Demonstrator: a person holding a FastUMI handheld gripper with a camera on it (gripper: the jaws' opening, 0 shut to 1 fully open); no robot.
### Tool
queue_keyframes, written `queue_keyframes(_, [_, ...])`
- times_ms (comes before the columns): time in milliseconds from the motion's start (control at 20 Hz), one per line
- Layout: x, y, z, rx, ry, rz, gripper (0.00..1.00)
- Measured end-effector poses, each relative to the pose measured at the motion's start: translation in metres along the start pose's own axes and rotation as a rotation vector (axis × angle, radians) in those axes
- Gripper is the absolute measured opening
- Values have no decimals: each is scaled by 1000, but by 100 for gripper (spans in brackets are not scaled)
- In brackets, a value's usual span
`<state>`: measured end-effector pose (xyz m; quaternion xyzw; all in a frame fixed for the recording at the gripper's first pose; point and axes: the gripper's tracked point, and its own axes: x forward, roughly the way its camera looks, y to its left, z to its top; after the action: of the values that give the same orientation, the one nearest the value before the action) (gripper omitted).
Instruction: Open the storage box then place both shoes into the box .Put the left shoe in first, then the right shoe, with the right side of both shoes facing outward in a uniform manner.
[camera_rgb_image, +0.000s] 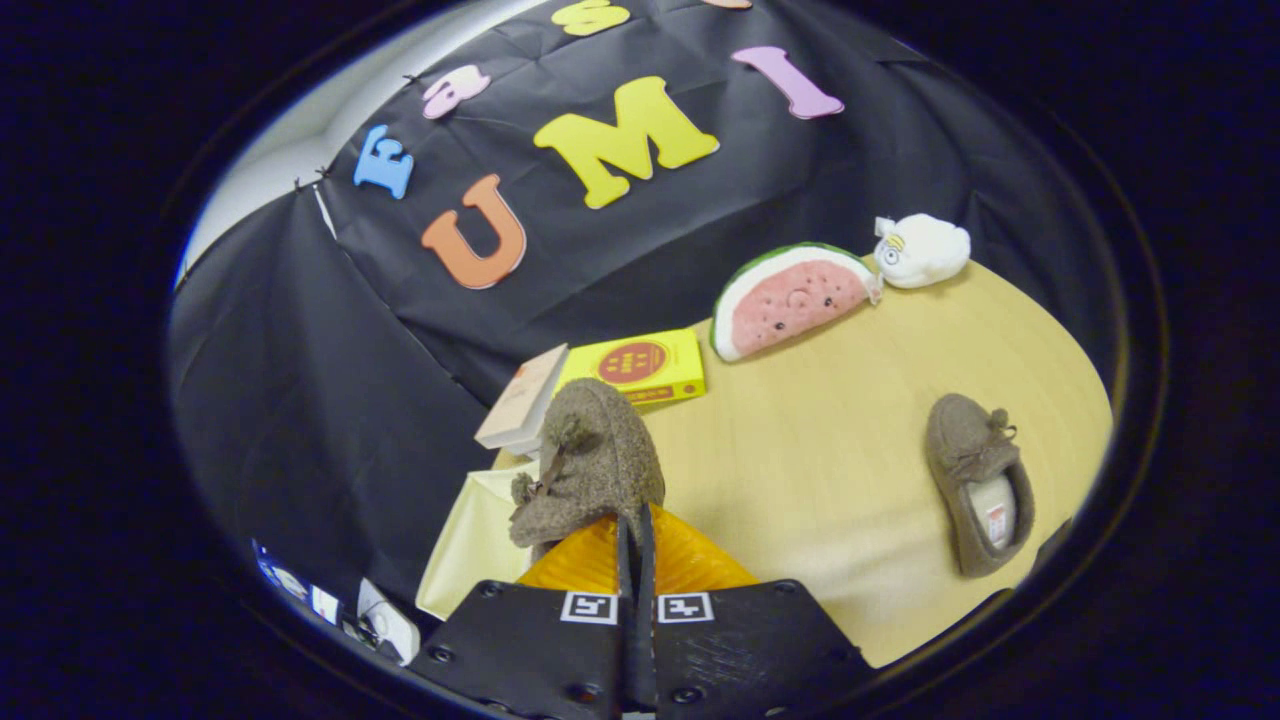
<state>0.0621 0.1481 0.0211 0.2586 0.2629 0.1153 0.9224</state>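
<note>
A pale storage box (470, 540) sits at the surface's (830, 470) left edge, below a tan book (522, 398) and a yellow book (640, 366) whose print is too small to read; just above the box, the hand-held gripper (634, 540) has its fingers pressed nearly together on the edge of a brown fuzzy shoe (590, 460), long axis pointing away. Farther right lie a watermelon plush (790, 298) and a white plush (922, 250); the second shoe (978, 482) rests well apart, sole down, opening up, its inner tag illegible.

Brown fuzzy shoe (590, 465) pinched aloft over pale storage box (470, 545); its mate (978, 483) on table.
</note>
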Motion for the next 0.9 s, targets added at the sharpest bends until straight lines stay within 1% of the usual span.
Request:
queue_keyframes(200, [2,80,5,72,-44,91,0])
queue_keyframes(350, [16,115,-4,119,-65,112,0])
queue_keyframes(500, [38,128,-30,211,-42,103,0])
queue_keyframes(600, [57,130,-45,264,-30,81,0])
queue_keyframes(900, [101,138,-98,273,-4,-14,0])
